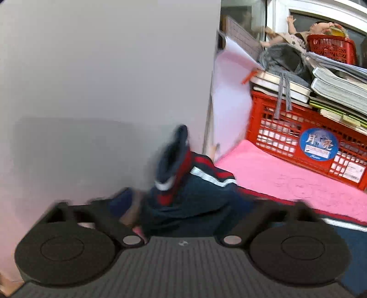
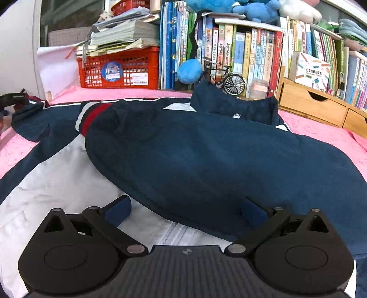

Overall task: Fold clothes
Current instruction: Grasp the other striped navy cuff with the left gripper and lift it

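Navy jacket (image 2: pixel 206 155) spread over a pink cover (image 2: pixel 321 130), white panel (image 2: pixel 57 183) exposed on the near left, one navy half folded across the middle. Collar (image 2: pixel 234 107) standing up at the far side. Red and white stripes (image 2: pixel 91 119) on the left sleeve, which stretches away to the far left edge of the right wrist view.

Right gripper (image 2: pixel 183 208) low over the jacket's near edge, blue pads (image 2: pixel 117 211) wide apart, nothing pinched; navy fold lying between and under them.

Left gripper (image 1: pixel 181 206) at the sleeve (image 1: pixel 181 174), close to a grey wall (image 1: pixel 103 80). Picture blurred there; cuff bunched and lifted up between the fingers, jaws partly drawn in around it. Whether the pads actually press the cloth cannot be told.

Behind the jacket: red crate (image 2: pixel 119 68) with a round blue sticker (image 2: pixel 111 71), a paper stack (image 2: pixel 123 36) on top. Right of it, a row of books (image 2: pixel 240 50), a blue ball (image 2: pixel 190 71), a small model bicycle (image 2: pixel 227 78), and a wooden drawer box (image 2: pixel 312 103). Blue plush toys (image 2: pixel 252 9) above the books. Doll (image 1: pixel 298 34) lying above the crate in the left wrist view.
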`<state>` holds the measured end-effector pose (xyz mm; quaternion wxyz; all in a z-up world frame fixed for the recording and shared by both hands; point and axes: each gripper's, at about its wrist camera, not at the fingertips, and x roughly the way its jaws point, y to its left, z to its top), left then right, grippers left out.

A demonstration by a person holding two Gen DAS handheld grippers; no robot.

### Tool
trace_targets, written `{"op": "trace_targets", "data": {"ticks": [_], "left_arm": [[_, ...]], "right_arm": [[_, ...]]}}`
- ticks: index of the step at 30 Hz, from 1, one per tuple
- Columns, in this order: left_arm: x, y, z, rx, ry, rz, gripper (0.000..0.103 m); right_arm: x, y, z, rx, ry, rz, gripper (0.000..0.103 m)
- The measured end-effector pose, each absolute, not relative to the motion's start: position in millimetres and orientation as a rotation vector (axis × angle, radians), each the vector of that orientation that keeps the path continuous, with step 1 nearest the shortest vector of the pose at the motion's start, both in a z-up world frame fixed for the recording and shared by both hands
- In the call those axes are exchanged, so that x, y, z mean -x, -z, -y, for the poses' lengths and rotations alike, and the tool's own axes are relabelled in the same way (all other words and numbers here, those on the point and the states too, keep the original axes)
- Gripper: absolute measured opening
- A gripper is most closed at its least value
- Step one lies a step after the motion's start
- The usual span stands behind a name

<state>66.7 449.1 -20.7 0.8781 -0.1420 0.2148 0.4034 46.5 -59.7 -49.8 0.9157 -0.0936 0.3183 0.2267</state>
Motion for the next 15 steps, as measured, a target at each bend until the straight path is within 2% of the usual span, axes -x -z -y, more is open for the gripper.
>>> {"op": "trace_targets", "data": {"ticks": [1,4,9,15], "left_arm": [[-69,22,-452,0.31,-0.872,-0.46,0.023],[-65,16,-449,0.337,-0.894,-0.441,0.015],[-43,-10,-426,0.351,-0.809,-0.32,0.013],[-24,-90,-333,0.328,-0.45,-0.14,0.013]], "right_arm": [[-46,50,60,0.191,-0.465,-0.655,0.103],[-47,49,59,0.189,-0.463,-0.655,0.103],[-46,49,59,0.187,-0.464,-0.656,0.103],[-46,48,59,0.179,-0.465,-0.655,0.103]]}}
